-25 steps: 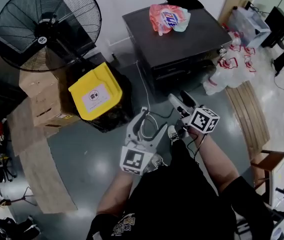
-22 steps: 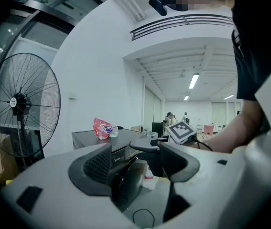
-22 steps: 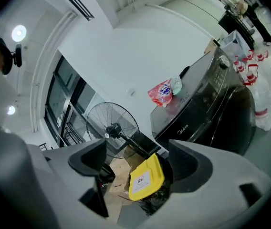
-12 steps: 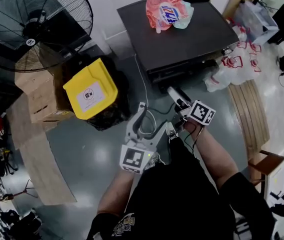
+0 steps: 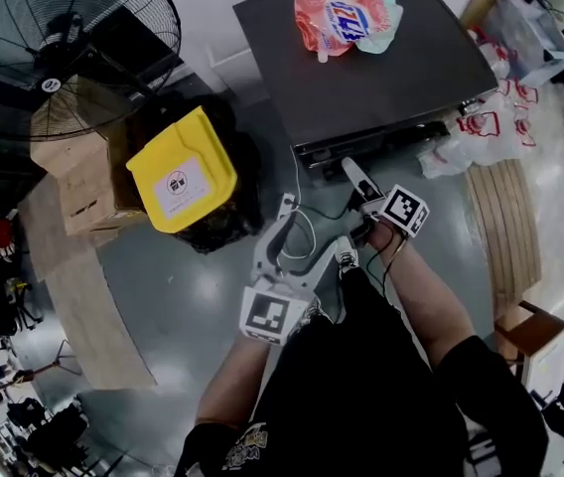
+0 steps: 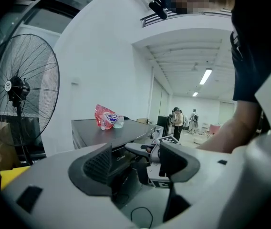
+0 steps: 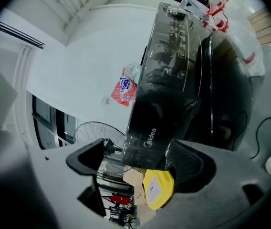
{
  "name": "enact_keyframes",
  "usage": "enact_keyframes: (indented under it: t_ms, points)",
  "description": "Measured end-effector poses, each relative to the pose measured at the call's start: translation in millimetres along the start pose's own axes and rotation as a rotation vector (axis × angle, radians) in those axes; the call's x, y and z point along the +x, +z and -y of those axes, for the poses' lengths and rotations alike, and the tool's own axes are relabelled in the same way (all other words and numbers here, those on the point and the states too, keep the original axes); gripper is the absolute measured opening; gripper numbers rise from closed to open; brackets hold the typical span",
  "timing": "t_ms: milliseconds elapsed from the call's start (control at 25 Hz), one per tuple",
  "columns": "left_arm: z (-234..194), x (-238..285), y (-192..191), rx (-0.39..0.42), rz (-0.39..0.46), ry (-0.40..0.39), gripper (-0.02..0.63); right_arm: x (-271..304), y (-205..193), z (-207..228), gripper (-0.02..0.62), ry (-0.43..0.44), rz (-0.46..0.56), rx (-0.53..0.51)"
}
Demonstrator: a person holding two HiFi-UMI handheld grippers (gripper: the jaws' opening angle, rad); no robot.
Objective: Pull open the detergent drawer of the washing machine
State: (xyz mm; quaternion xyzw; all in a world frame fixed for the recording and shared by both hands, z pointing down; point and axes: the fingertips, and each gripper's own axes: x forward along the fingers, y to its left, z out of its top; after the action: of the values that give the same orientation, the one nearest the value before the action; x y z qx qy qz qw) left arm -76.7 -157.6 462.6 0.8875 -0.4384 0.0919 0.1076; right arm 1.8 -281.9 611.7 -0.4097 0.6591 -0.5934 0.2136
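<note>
Grey glossy floor [image 5: 188, 301] fills the head view, with the washing machine [image 5: 371, 68] at upper centre. Its detergent drawer [image 7: 151, 136], the panel end marked Midea, sits framed between the jaws of my right gripper [image 7: 138, 162]. They have just been opening and stand wide with nothing pinched, rolled sideways to suit the drawer front, I judge. My left gripper [image 6: 135, 161] hangs lower left, jaws apart and empty, clear of the reach.

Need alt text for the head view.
The right gripper, jaws just opening and empty, points at the dark washing machine; the left gripper hangs open nearer the person. A detergent pouch lies on top; a yellow-lidded bin stands left.
</note>
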Motion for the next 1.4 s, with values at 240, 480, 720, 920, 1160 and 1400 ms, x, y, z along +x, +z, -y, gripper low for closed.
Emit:
enact_keyframes:
  t_ms: [240,480,720,920,1160,1400]
  points:
    - [-11.0,15.4,-1.3,-0.034,-0.018,0.019,0.287,22.4,15.1,16.9,0.477,0.005,0.009,0.032]
    - [-21.3,25.8,-5.5,-0.059,-0.039,0.037,0.287,41.0,24.0,27.4,0.486,-0.003,0.004,0.040]
    - [-24.3,32.3,-5.0,-0.053,-0.045,0.044,0.287,53.5,27.0,27.1,0.476,0.016,-0.007,0.051]
    - [-24.6,33.3,-3.6,-0.072,-0.056,0.044,0.287,57.3,28.6,23.5,0.472,0.062,-0.002,0.041]
    - [-21.6,31.4,-4.3,-0.073,-0.049,0.039,0.287,50.8,25.8,32.1,0.462,-0.007,0.007,0.061]
    - [-16.3,28.1,-2.3,-0.070,-0.049,0.025,0.287,46.1,21.6,30.2,0.458,0.005,-0.001,0.066]
